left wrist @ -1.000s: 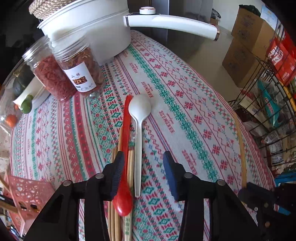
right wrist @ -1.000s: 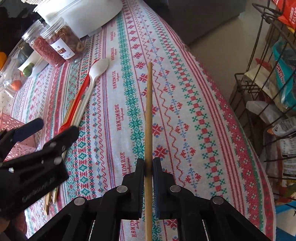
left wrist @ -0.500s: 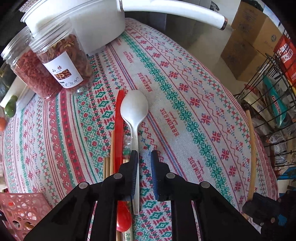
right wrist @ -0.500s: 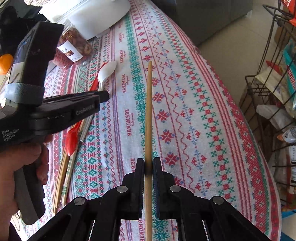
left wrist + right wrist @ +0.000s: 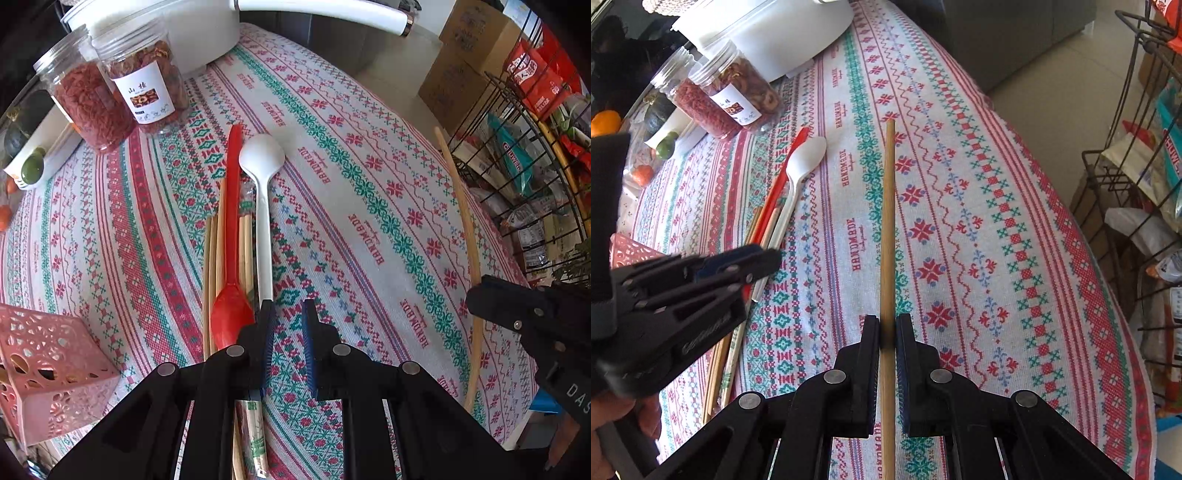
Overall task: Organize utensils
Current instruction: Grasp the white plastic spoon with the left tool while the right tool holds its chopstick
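Smooth white plastic spoon (image 5: 261,173), slim wooden chopstick (image 5: 887,221), woven tablecloth (image 5: 369,206)

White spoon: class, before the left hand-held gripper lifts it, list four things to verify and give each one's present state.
1. White spoon between the left hand-held gripper pads: not ok; the jaws have just been closing, and only tablecloth shows between them.
2. Right hand-held gripper shut on the wooden stick: ok.
3. Pink basket within view: ok.
4. White spoon free of the chopsticks alongside: cannot tell.
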